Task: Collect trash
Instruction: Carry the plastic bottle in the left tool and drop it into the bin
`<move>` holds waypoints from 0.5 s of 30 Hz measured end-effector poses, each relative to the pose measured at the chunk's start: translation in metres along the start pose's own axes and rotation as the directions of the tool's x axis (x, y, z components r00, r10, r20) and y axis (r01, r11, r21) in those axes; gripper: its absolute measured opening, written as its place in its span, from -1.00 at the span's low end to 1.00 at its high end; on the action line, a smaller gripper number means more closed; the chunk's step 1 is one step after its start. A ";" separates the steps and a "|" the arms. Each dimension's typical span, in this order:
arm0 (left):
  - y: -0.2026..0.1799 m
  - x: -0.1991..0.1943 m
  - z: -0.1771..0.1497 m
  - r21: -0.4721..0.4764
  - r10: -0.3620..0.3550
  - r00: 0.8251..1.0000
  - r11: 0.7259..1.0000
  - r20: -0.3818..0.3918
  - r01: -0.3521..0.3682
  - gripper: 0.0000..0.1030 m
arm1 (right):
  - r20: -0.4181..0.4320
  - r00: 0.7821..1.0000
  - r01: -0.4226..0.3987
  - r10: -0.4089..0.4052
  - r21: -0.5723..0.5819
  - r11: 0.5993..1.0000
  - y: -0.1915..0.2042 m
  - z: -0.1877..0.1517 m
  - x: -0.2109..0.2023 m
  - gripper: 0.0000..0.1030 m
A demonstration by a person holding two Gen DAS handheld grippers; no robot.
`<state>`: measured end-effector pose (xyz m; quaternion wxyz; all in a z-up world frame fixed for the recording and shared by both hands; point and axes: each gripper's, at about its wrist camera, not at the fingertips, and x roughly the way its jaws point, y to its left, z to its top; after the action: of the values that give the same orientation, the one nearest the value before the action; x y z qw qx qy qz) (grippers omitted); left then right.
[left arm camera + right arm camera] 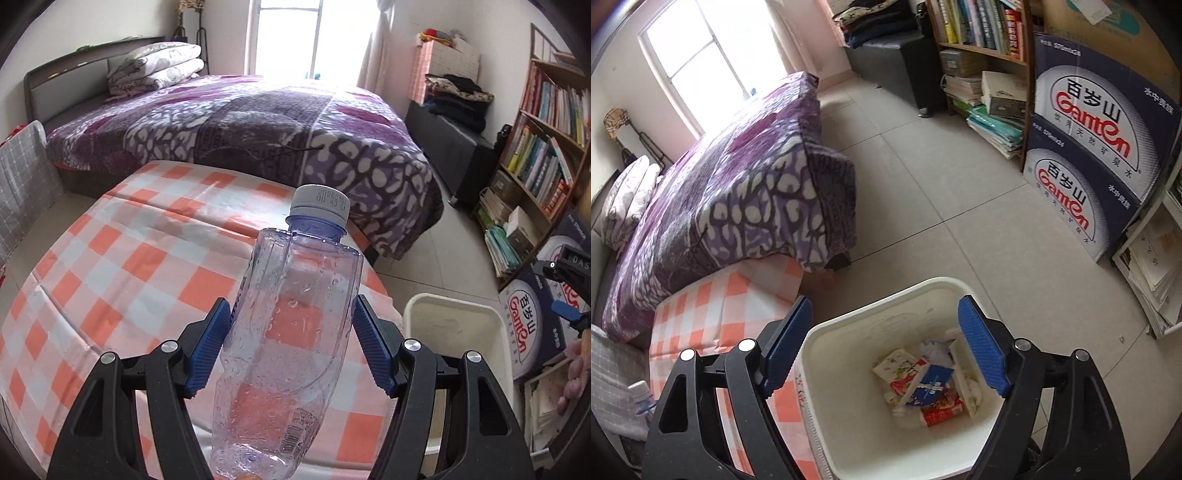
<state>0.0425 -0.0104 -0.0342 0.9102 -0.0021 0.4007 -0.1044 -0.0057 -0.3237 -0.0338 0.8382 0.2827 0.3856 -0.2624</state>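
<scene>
Orange-and-white checked cloth is covering the bench (110, 266), and as far as the left wrist view reaches its top is showing nothing loose — though the near edge is hidden behind the gripper, so whether any trash is remaining there cannot be told. The bed (258, 122) is lying just beyond the bench, and a bookshelf (546, 147) with blue water cartons (1100, 122) is standing along the right wall.

The white bin (831, 350) is sitting on the tiled floor (960, 206) at the bench's right end, touching or just beside the cloth. Inside it, a small heap of wrappers and crumpled paper (923, 384) is lying on the bottom — that part of the collecting is looking done.

The right gripper (886, 347) is hanging over the bin's mouth with its blue fingers (982, 350) standing wide apart and nothing between them; it is carrying nothing.

The left gripper (291, 343) is holding the one piece clearly left: a clear, bluish plastic bottle (291, 332) with a white cap (319, 201), wet with droplets inside and apparently empty. Its fingers are pressing on the bottle's two sides at mid-body, cap pointing away. The bottle is hanging above the bench's right part, with the bin near on the right but not yet beneath it.

My judgement: the task is well along, with carrying the bottle over the rim and letting go remaining.
</scene>
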 end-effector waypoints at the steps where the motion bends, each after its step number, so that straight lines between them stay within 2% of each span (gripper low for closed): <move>1: -0.012 0.003 -0.002 0.017 -0.026 1.000 1.000 -0.012 0.026 0.29 | 0.003 1.000 0.004 -0.004 0.007 1.000 -0.005 0.003 -0.002 0.54; 7: -0.076 0.017 -0.013 0.089 -0.153 0.985 0.983 -0.082 0.160 0.30 | 0.035 0.999 0.023 -0.026 0.076 0.997 -0.040 0.016 -0.013 0.60; 10: -0.111 0.026 -0.017 0.107 -0.225 0.964 0.965 -0.143 0.241 0.30 | 0.049 0.998 0.025 -0.031 0.120 0.993 -0.058 0.024 -0.019 0.62; 13: -0.139 0.036 -0.019 0.101 -0.306 0.930 0.938 -0.203 0.330 0.34 | 0.065 0.997 0.024 -0.035 0.168 0.986 -0.074 0.029 -0.024 0.63; 15: -0.150 0.039 -0.015 0.092 -0.327 0.919 0.931 -0.222 0.353 0.54 | 0.082 0.995 0.037 -0.054 0.193 0.981 -0.083 0.033 -0.029 0.62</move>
<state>0.0286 -0.1632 -0.0596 0.8307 -0.0017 0.4772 -0.2867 -0.0599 -0.3977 -0.0155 0.8168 0.3414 0.3282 -0.3294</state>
